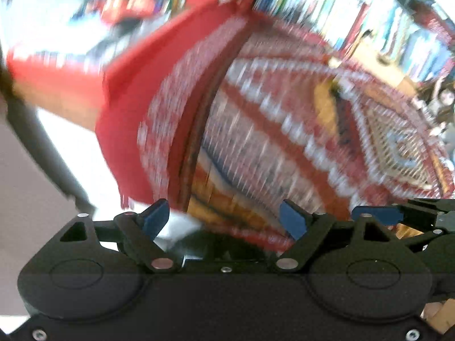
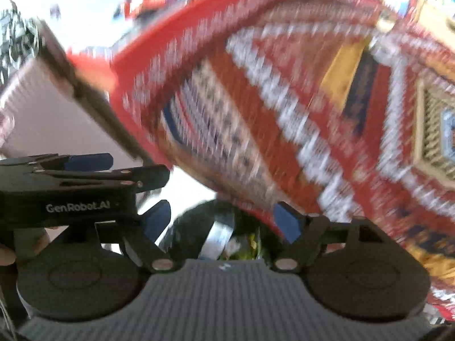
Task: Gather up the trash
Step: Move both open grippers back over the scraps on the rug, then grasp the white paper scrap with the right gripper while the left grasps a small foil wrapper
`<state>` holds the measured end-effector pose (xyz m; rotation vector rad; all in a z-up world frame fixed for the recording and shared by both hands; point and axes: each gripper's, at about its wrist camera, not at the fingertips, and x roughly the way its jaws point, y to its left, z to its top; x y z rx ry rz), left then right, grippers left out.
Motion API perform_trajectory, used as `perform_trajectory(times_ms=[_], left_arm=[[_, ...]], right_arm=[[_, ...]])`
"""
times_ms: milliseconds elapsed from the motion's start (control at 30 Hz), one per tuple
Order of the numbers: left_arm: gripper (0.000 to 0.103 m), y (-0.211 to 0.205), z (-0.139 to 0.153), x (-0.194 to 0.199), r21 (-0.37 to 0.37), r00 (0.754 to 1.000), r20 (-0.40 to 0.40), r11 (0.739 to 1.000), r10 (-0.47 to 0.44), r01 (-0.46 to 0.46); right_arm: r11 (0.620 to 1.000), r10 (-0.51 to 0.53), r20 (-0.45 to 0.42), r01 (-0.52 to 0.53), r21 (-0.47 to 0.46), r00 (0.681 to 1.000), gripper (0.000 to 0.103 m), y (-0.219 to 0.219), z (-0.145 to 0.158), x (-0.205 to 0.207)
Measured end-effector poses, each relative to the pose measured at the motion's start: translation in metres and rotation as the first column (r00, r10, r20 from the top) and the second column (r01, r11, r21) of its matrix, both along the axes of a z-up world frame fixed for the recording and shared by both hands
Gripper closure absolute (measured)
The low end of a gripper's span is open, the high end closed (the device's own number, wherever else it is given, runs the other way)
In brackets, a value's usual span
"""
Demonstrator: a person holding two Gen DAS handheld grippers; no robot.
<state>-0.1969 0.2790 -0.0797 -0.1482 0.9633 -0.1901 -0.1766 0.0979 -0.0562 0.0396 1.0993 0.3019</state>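
Note:
Both views are heavily motion-blurred. In the left wrist view my left gripper [image 1: 224, 218] is open, with nothing between its blue pads [image 1: 155, 216]. My right gripper [image 2: 223, 221] is open too in its own view. Just below its jaws lies a dark bag [image 2: 187, 227] with a white and blue item and yellow-green wrappers [image 2: 250, 244] inside. A flat yellow and dark item [image 2: 349, 76] lies on the red patterned rug [image 2: 256, 99]; it shows in the left view as well [image 1: 330, 105]. The two grippers are side by side: right gripper [image 1: 378, 214], left gripper [image 2: 85, 162].
A pinkish-grey ribbed case [image 2: 57, 113] stands at the left of the rug. Shelves of books [image 1: 341, 5] run along the far side. White floor [image 1: 71, 156] shows beside the rug's red fringe edge [image 1: 119, 147]. A hand [image 2: 5, 255] shows at the left edge.

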Motion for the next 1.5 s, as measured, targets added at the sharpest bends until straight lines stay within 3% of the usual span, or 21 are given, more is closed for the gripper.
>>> perform_trajectory(times_ms=[267, 467, 600, 900, 1267, 1500], left_arm=[[0.015, -0.024, 0.075, 0.044, -0.004, 0.987, 0.144, 0.997, -0.074, 0.076], [0.015, -0.052, 0.101, 0.078, -0.026, 0.980, 0.187, 0.997, -0.068, 0.074], [0.015, -0.080, 0.103, 0.104, -0.006, 0.979, 0.189, 0.997, -0.076, 0.079], [0.016, -0.174, 0.065, 0.176, -0.023, 0.989, 0.104, 0.994, -0.102, 0.105], [0.028, -0.279, -0.004, 0.251, 0.013, 0.989, -0.006, 0.989, -0.150, 0.150], [0.038, -0.286, -0.031, 0.275, -0.057, 0.996, -0.084, 0.998, -0.008, 0.004]], right_arm=[[0.981, -0.183, 0.190, 0.192, -0.031, 0.965, 0.016, -0.048, 0.072, 0.020], [0.950, -0.299, 0.260, 0.312, -0.009, 0.918, 0.016, -0.098, 0.083, 0.052], [0.934, -0.335, 0.300, 0.356, -0.015, 0.893, 0.016, -0.132, 0.085, 0.080], [0.929, -0.352, 0.277, 0.371, -0.015, 0.894, 0.016, -0.215, 0.074, 0.156], [0.937, -0.336, 0.205, 0.348, -0.026, 0.919, 0.016, -0.290, 0.038, 0.210], [0.947, -0.314, 0.151, 0.319, -0.016, 0.937, 0.016, -0.305, 0.015, 0.226]])
